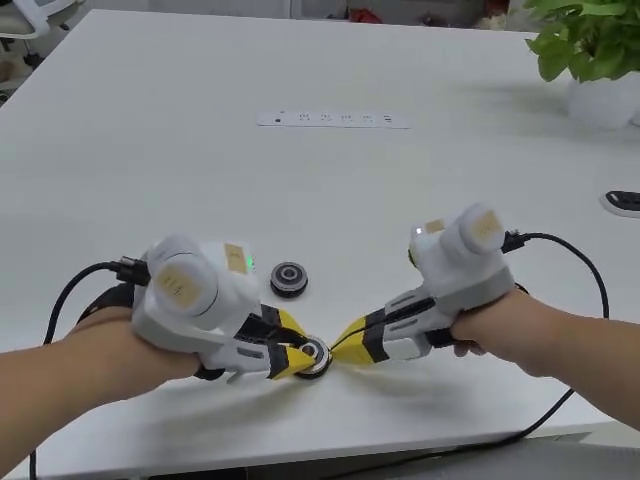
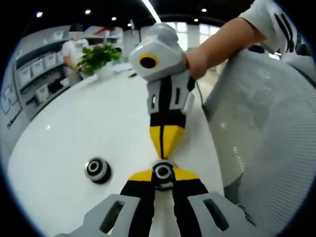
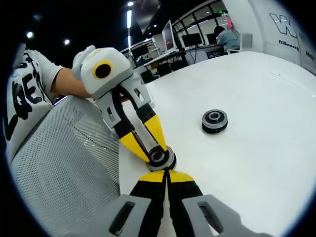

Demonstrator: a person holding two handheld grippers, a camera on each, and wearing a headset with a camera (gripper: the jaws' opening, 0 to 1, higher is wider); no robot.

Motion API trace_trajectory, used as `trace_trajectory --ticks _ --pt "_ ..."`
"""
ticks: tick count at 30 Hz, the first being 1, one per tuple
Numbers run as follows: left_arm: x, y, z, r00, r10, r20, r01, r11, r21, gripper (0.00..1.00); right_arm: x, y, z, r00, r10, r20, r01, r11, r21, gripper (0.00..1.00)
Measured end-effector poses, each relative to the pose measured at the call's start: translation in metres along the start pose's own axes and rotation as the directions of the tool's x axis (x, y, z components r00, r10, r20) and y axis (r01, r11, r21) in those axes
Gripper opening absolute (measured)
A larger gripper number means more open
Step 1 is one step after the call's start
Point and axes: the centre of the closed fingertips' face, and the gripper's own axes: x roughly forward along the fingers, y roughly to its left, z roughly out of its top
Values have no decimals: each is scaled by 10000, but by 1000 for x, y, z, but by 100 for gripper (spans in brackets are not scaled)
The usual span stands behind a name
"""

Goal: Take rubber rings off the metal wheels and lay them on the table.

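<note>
**State.** The left gripper [image 2: 163, 176] has its fingers closed on the wheel [image 1: 313, 357], one yellow tip on each side. It holds the wheel on or just above the worktop [image 1: 300, 190]; contact with the surface cannot be confirmed. The right gripper [image 3: 167, 177] faces it from the opposite side with its fingers pressed together. Their tips touch the wheel's rim, where the rubber ring [image 3: 172, 161] sits. Whether the ring is nipped between those tips cannot be told.

**Risks.**
- If the right fingers hold only the lip of the ring, a pull is likely to slip off the rubber, and the ring will settle back into its groove.
- If the left grip is light, the same pull may twist or drag the wheel out of the fingers.
- The wheel is close to the worktop's front edge, with a mesh chair [image 2: 266, 133] just beyond. A loosened wheel could roll over that edge and drop.
- A ring released under stretch may spring away from the wheel.

**Clearance.**
- The second wheel [image 1: 289, 279] stands just behind the wheel, apart from both grippers.
- Farther behind the wheel, the worktop is open up to the power strip [image 1: 333, 119].
- The plant [image 1: 590, 40] is well behind and to the right of the wheel.
- Lay the ring behind or beside the wheel, not in front of it.
</note>
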Motion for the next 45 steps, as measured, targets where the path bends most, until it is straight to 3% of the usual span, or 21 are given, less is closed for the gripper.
trace_trajectory --ticks 3,21,24,25,26,27,28,36,45 --pt "0 1 0 10000 37 -4 -37 10000 -47 13 -2 0 9 9987 51 503 -73 9990 432 0" --pt "1 2 0 9997 121 -207 -127 9995 -287 13 3 9 15 9978 260 611 -310 9962 817 0" --pt "1 2 0 9997 119 -203 -125 9995 -276 13 6 18 23 9926 679 1010 -775 9925 948 0" --pt "1 2 0 9997 117 -198 -123 9996 -262 13 6 27 37 9822 1044 1560 -1192 9889 884 0" --pt "1 2 0 9997 131 -206 -136 9996 -232 13 7 32 40 9804 1175 1580 -1341 9860 991 0" --pt "1 2 0 9997 128 -216 -133 9997 -221 13 8 27 31 9927 815 888 -852 9956 387 0" --pt "1 2 0 9997 127 -217 -131 9997 -201 13 10 29 30 9931 854 798 -875 9959 226 0" --pt "0 2 0 10000 46 -22 -46 10000 -82 13 3 14 22 9948 507 888 -553 9972 506 0" --pt "0 1 1 9999 -73 94 74 10000 -53 14 2 12 21 9952 446 870 -499 9970 595 0"
